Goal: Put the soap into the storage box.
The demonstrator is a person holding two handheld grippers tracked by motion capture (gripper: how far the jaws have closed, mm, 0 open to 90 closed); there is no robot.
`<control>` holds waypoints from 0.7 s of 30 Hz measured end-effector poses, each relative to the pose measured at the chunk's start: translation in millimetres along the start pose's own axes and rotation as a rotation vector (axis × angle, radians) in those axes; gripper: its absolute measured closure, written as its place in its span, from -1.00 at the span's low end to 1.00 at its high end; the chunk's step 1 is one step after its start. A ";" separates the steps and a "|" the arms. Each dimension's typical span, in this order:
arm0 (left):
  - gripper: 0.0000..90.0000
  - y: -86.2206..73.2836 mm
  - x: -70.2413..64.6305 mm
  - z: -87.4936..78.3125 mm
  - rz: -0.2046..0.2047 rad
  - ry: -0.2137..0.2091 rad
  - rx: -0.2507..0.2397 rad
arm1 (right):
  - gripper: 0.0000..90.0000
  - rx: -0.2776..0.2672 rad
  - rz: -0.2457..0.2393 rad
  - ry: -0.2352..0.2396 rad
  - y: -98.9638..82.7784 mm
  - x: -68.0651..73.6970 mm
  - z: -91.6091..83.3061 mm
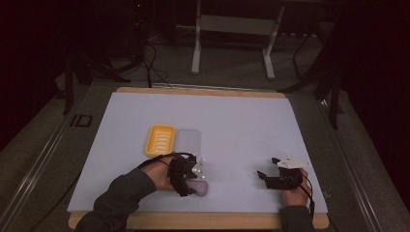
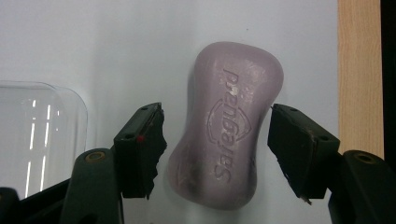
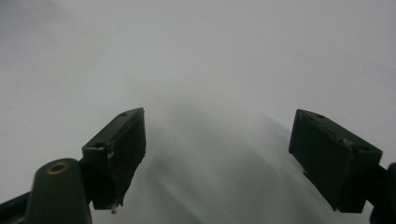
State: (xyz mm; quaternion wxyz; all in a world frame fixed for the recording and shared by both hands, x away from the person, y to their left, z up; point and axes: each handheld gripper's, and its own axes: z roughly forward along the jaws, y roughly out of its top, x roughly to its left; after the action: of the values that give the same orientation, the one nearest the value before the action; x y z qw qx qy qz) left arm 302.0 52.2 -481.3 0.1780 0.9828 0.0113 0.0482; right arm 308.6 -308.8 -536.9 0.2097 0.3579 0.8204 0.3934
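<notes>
the soap (image 2: pixel 225 126) lies flat on the desk (image 1: pixel 241 121) at six o'clock of the yellow dish (image 1: pixel 160 139) and clear lid (image 1: pixel 189 141), between the left claw (image 2: pixel 215 135)'s wide-open, untouching jaws; likely stiff, slick, light, best pinched at its narrow waist, while the right claw (image 3: pixel 218 156) gapes empty.

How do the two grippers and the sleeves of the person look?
Both grippers, left and right, are black with two blocky jaws bearing worn dark pads. Each carries a pale grey three-cornered plate on top and trails a thin black cable. The sleeves are dark grey-green.
</notes>
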 end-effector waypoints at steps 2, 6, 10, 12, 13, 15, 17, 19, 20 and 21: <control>-0.20 1.1 0.1 1.8 0.002 -0.006 0.008 | -0.59 0.000 0.000 0.000 0.0 -0.1 0.0; -0.20 2.3 1.0 5.8 0.006 -0.025 0.017 | -0.59 -0.001 0.000 0.000 0.0 0.0 0.0; -0.20 3.7 0.9 10.8 0.013 -0.044 0.033 | -0.59 0.000 0.000 0.000 0.0 0.0 0.0; -0.19 4.9 1.4 12.5 0.020 -0.048 0.041 | -0.59 0.000 0.000 0.000 0.0 -0.1 0.0; -0.18 5.5 1.6 13.3 0.019 -0.051 0.044 | -0.59 0.001 0.000 0.000 0.0 -0.1 0.0; -0.18 6.6 2.0 15.1 0.026 -0.060 0.054 | -0.59 0.001 0.000 0.000 0.0 0.0 0.0; -0.15 7.5 1.1 16.9 0.028 -0.062 0.063 | -0.59 0.000 0.000 0.001 0.0 -0.1 0.0; -0.15 8.2 0.7 18.4 0.037 -0.064 0.077 | -0.59 0.001 -0.001 0.001 0.1 -0.1 0.1; -0.13 8.4 0.5 19.2 0.039 -0.062 0.082 | -0.59 0.001 -0.001 0.001 0.0 0.0 0.0; -0.12 8.6 0.4 19.6 0.041 -0.060 0.088 | -0.59 0.001 -0.001 0.001 0.1 -0.1 0.1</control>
State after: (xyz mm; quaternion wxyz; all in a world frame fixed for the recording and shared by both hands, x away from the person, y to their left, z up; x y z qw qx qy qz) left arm 304.4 37.3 -496.5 0.1341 0.9907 -0.0122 0.0219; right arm 308.8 -308.8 -536.9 0.2094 0.3573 0.8209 0.3932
